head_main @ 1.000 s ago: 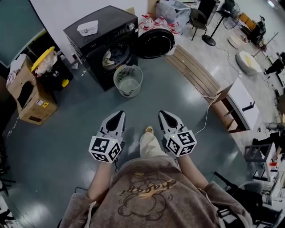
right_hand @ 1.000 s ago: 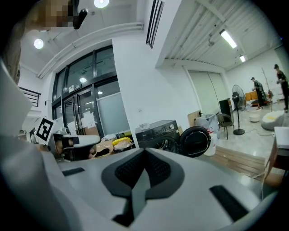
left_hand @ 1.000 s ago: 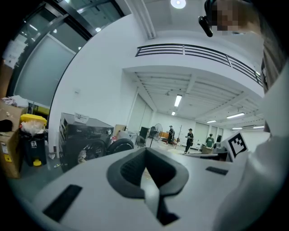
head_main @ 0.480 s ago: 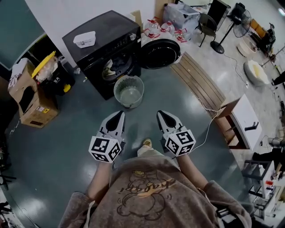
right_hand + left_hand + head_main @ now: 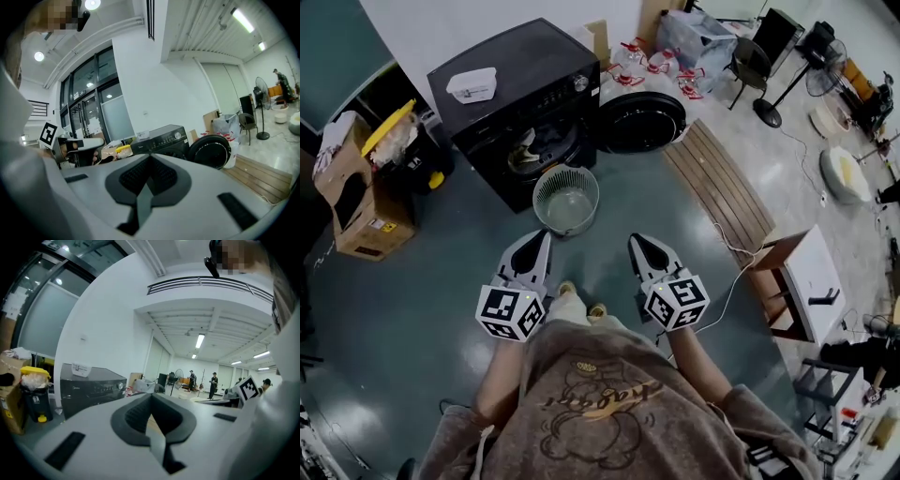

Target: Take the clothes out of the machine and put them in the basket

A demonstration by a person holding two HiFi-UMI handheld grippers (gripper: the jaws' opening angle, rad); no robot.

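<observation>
Glossy black boxy machine [image 5: 516, 84], round door [image 5: 642, 122] open; ribbed round basket [image 5: 536, 195] at its 6 o'clock. Clothes [image 5: 523, 150] in drum mostly hidden, seemingly pale. Left gripper [image 5: 539, 242], right gripper [image 5: 641, 244]: jaws closed, empty.

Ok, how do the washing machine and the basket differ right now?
The washing machine is black and boxy; the basket is pale, round and slatted. The washing machine is far bigger than the basket. Clothes show inside the washing machine, its door swung open; none show in the basket. Both stand on the floor, the basket right in front of the washing machine.
</observation>
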